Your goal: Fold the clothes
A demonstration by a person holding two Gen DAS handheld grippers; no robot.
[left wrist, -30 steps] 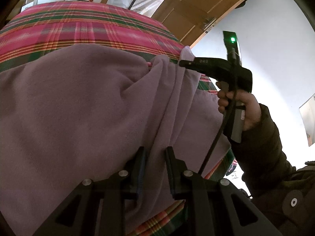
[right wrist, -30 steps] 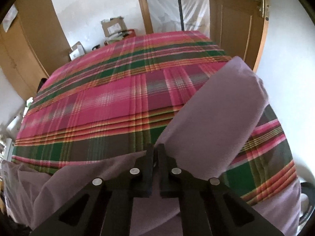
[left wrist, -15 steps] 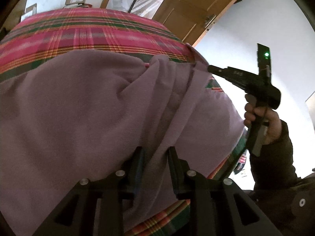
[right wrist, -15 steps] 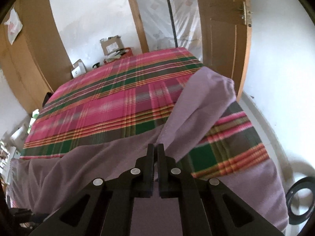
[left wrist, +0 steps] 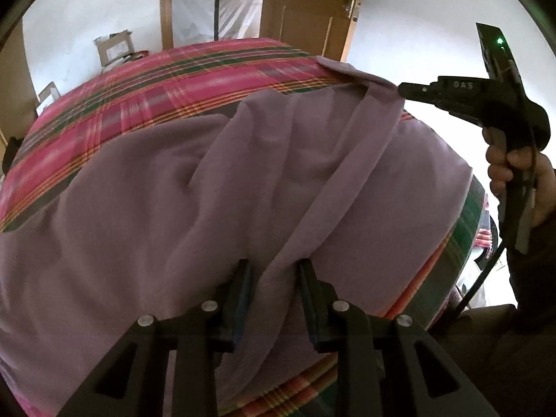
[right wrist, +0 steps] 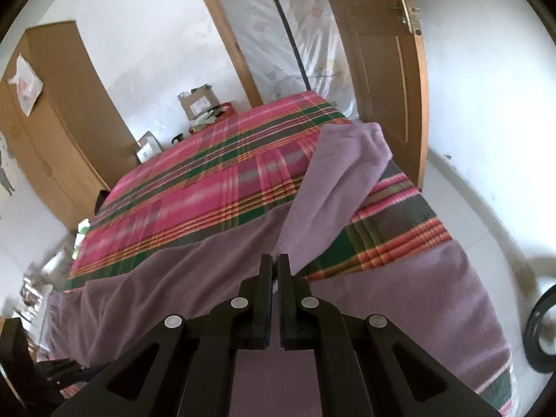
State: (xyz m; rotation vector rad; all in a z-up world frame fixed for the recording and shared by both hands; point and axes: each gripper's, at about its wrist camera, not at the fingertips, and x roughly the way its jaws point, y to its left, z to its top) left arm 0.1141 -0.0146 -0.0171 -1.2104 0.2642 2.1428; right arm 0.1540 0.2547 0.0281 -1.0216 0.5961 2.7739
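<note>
Left wrist view: the left claw is closing around a purple garment fold; the right claw, pressed together, pinches its far edge.

Both views are taken close above the bed, angled down along each gripper; the purple garment and door are shared.
</note>
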